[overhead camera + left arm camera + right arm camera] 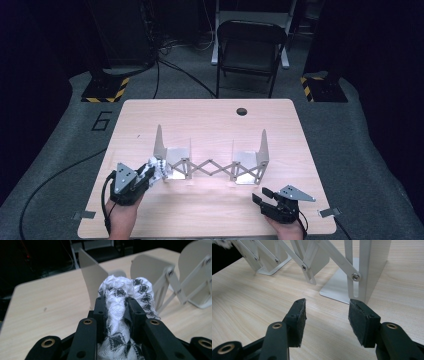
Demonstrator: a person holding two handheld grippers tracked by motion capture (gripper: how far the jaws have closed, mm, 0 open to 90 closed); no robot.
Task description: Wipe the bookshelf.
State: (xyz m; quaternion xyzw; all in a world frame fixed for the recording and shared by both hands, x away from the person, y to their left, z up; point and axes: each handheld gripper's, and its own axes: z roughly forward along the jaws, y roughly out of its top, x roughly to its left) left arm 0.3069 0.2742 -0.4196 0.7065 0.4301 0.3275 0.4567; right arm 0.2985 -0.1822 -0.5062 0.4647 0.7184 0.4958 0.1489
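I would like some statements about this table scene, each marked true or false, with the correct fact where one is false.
1. The left gripper is shut on a white cloth with a dark pattern. True.
2. The right gripper holds the cloth too. False: its jaws are open with nothing between them.
3. The metal rack stands on the table, its scissor links stretched between two end plates. True.
4. The cloth lies flat in the middle of the table. False: it is bunched between the left gripper's jaws, beside the rack's left end.
5. A chair stands beyond the table. True.
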